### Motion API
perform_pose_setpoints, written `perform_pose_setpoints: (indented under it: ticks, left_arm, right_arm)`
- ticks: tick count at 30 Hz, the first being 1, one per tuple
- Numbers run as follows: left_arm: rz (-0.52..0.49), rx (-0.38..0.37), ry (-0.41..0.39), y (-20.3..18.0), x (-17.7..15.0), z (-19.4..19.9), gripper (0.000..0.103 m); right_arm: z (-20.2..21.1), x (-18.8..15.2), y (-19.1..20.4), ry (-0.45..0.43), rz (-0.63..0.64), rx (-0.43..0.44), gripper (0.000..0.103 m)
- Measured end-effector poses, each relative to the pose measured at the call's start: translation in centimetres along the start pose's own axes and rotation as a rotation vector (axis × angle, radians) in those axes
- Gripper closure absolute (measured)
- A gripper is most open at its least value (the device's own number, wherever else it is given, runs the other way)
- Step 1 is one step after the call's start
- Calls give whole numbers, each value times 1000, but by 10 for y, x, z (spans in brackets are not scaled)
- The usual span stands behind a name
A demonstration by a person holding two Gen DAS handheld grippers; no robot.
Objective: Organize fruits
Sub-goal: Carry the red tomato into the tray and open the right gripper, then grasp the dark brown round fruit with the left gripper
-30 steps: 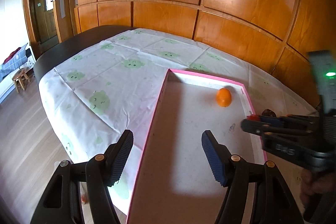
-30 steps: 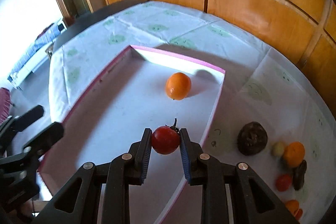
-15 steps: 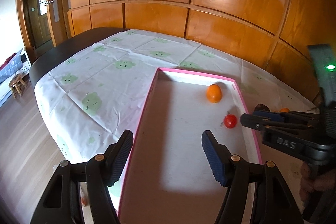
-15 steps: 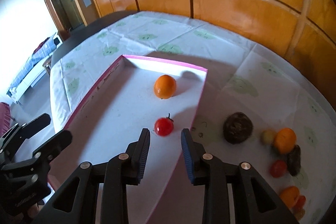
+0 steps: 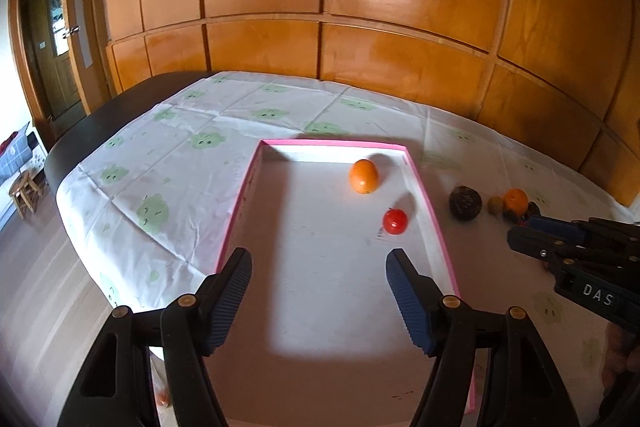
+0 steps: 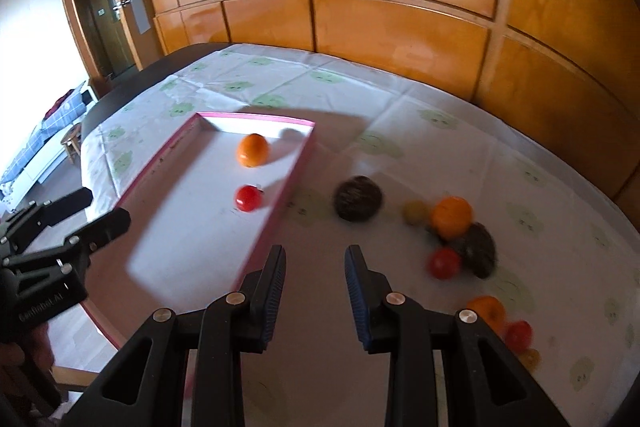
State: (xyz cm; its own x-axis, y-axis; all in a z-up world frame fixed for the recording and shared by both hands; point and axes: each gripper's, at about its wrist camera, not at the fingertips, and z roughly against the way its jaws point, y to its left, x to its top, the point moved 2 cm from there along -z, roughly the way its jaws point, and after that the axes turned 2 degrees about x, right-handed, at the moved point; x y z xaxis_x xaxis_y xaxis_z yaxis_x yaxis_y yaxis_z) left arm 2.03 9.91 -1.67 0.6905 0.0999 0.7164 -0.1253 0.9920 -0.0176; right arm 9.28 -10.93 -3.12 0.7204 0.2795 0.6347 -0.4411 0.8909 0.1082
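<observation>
The red tomato lay loose in the pink-rimmed tray, near the orange. The right gripper had just eased open off it and hung empty, jaws narrowly apart, over the cloth beside the tray. The left gripper stood open, empty, above the tray. Next I'd aim squarely at the round dark fruit, widening first.

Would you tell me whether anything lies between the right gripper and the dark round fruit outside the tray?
Nothing visible does: only bare tablecloth separates the open right gripper from the dark round fruit. The pink tray wall lies off to its left.
</observation>
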Motion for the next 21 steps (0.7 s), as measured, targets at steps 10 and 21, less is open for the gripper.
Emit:
perform_pose_setpoints:
  ticks: [10, 21]
  left_arm:
    - [-70, -27, -1, -26, -1, 4, 33]
    - [-151, -64, 16, -52, -4, 3, 33]
  right_arm:
    - [31, -15, -43, -20, -35, -51, 72]
    - [58, -23, -110, -45, -92, -160, 72]
